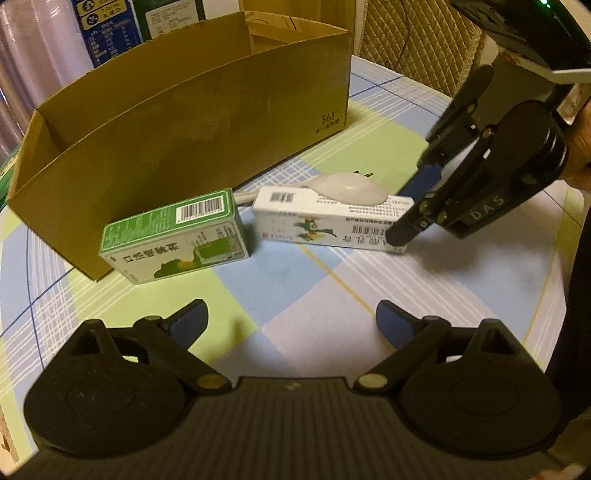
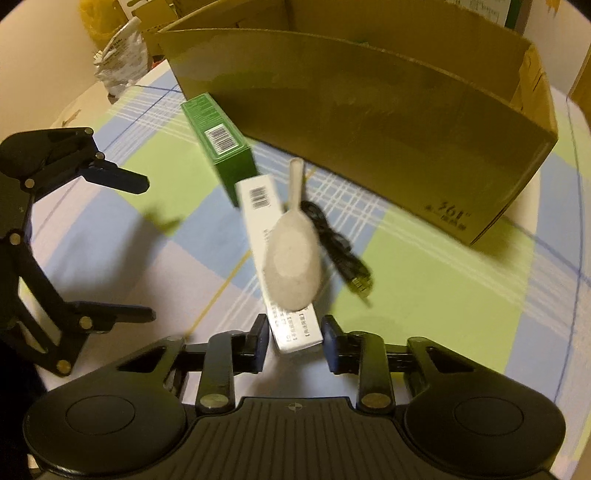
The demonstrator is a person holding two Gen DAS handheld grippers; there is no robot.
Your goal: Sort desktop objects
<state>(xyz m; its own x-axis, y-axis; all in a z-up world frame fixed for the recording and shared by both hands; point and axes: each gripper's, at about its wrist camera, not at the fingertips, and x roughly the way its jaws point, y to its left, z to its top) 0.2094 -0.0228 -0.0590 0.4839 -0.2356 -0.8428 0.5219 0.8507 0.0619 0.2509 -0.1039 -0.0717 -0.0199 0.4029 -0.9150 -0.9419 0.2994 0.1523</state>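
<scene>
A long white medicine box (image 1: 325, 218) (image 2: 258, 199) lies on the checked tablecloth, with a pale grey spoon (image 1: 347, 186) (image 2: 293, 266) resting across it. My right gripper (image 1: 404, 218) (image 2: 295, 341) points steeply down over the white box's near end, one pad against each long side, shut on it. To the left a green and white box (image 1: 173, 236) (image 2: 221, 147) stands beside the cardboard box (image 1: 184, 129) (image 2: 369, 110). My left gripper (image 1: 293, 317) (image 2: 144, 249) hovers open above bare cloth, holding nothing.
A black cable with a plug (image 2: 332, 240) lies to the right of the spoon. Printed cartons (image 1: 103, 29) stand behind the cardboard box, with a quilted chair back (image 1: 417, 40) beyond the table edge. A crumpled plastic bag (image 2: 118, 55) sits at the far left. A hand (image 1: 580, 147) holds the right gripper.
</scene>
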